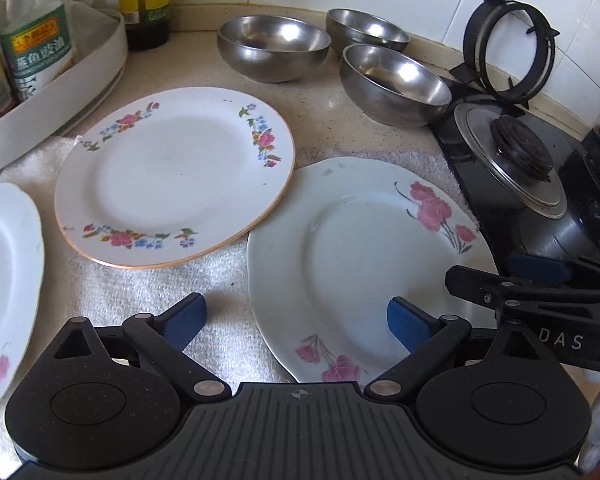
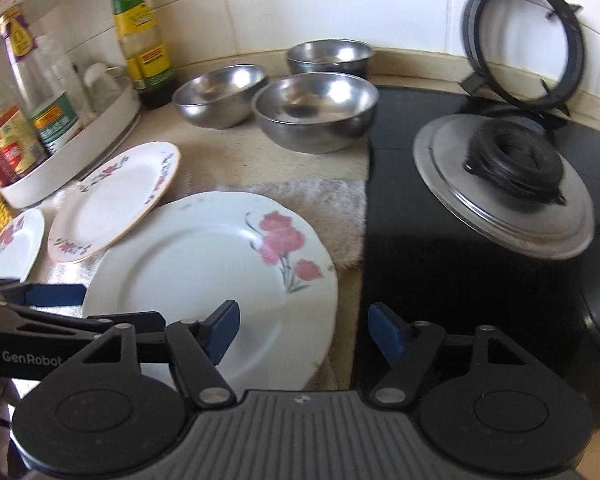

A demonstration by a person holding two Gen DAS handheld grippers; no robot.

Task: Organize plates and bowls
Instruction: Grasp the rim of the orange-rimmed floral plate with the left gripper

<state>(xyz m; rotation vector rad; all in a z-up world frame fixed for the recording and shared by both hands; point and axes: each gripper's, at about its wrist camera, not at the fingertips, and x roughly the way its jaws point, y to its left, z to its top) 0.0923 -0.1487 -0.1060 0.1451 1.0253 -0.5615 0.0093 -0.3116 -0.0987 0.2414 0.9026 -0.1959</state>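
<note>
White plate (image 1: 172, 176) wears an orange rim with pink-and-blue flowers; right of it, the pale plate (image 1: 364, 248) shows pink carnations; behind, 3 silvery steel bowls (image 1: 274, 46).

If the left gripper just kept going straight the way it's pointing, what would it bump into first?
Probably the pink-flowered plate: its near rim lies between the open jaws of the left gripper. If the gripper passes above the plate, the steel bowl lies further on. Height is hard to judge.
</note>
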